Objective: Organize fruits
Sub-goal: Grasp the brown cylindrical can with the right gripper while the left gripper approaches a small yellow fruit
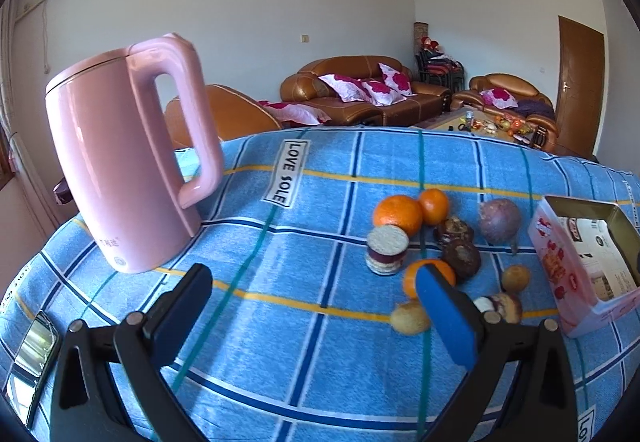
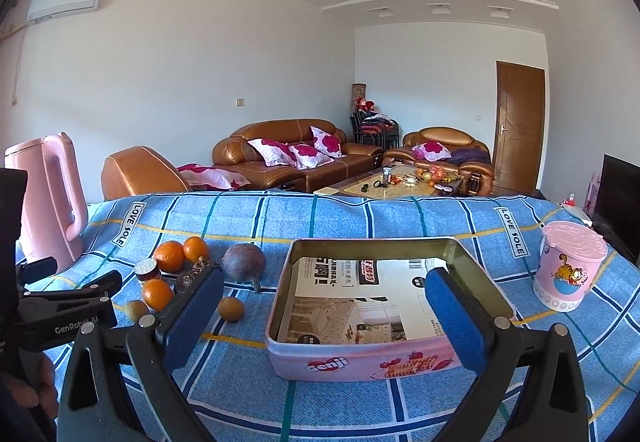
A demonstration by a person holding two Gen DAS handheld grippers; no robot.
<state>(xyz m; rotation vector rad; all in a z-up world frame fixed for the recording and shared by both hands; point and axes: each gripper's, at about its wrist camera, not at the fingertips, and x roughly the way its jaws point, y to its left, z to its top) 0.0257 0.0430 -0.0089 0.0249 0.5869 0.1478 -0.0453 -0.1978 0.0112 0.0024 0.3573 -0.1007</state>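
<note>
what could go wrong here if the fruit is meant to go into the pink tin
The round fruits, such as the front orange, lie loose and close together on the cloth, so a grab may knock neighbours rolling. The pink tin is shallow and light-looking; dropping fruit in could shift it. The left gripper, open, sits close to the pink kettle, which a wide swing might clip.

Left gripper [image 1: 316, 316] held above the cloth, jaws spread wide, nothing between the blue pads [image 1: 446, 316]. Right gripper [image 2: 326, 306] likewise wide open and empty, fingers level, pointing forward. Left gripper's black body visible at far left of right wrist view.
</note>
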